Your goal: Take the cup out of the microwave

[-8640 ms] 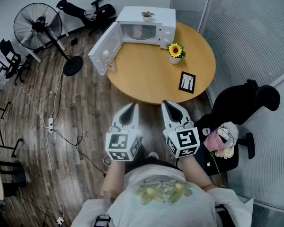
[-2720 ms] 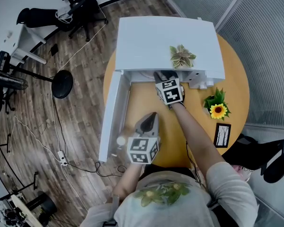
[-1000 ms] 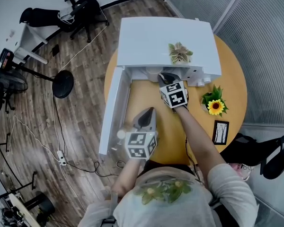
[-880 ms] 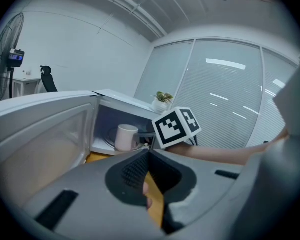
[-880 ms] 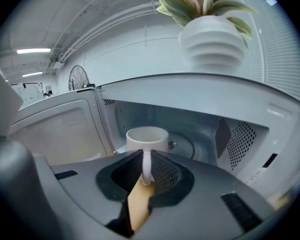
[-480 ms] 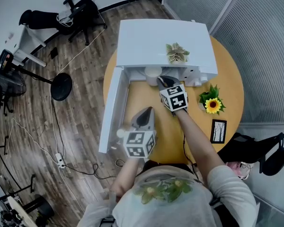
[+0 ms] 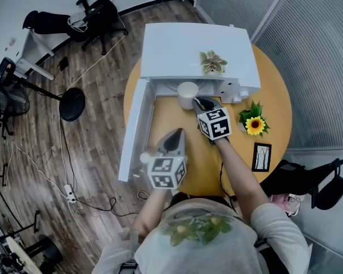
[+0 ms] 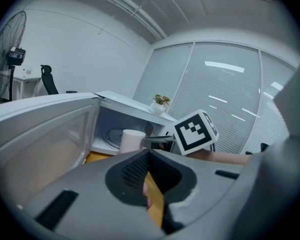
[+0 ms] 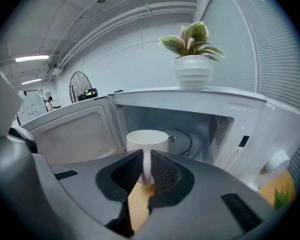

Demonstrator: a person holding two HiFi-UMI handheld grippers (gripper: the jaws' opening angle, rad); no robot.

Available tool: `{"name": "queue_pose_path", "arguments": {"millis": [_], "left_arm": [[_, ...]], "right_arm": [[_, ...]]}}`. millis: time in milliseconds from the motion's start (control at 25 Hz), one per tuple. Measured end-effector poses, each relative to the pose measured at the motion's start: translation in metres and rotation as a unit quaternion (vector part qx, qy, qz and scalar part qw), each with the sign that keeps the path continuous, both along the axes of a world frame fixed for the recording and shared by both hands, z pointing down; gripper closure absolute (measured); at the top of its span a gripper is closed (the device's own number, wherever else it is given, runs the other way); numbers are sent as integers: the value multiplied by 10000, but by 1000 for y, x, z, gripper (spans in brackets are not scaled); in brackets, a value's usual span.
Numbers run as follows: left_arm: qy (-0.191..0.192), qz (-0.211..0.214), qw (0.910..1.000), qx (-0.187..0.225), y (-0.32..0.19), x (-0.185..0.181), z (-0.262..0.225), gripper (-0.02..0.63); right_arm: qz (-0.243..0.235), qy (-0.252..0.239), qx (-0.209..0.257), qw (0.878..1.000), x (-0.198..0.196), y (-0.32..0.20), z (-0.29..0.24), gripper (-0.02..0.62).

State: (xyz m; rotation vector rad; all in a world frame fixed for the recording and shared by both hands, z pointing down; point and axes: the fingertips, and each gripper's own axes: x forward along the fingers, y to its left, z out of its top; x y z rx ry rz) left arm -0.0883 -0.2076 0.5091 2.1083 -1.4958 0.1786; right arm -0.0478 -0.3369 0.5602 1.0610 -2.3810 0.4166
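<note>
Cup [image 7: 187,93] has emerged from the microwave [image 7: 183,44] — right gripper [image 7: 199,101] pinching its handle [image 9: 146,166] — left gripper [image 7: 177,132] closed, empty

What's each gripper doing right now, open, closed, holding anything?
Left gripper: closed, holding nothing.
Right gripper: closed on the handle of the cup.

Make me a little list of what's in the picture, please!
microwave: white, on the round table, door wide open
cup: white, handle pinched in the right gripper, at the microwave's open front
left gripper: shut, empty, over the table
on top of microwave: small potted plant
also on table: sunflower pot, picture frame
</note>
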Motion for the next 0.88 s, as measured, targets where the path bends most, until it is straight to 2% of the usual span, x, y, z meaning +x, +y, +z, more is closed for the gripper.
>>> {"name": "queue_pose_path", "arguments": {"millis": [440,880], "left_arm": [[22,10,10000,-58,8,-2,0,602],[12,58,9999,-84,17,3,1,601]], "right_arm": [[-74,58,-81,9999,21,34,1,535],[-136,-143,46,9998,33,70,-18,535]]}}
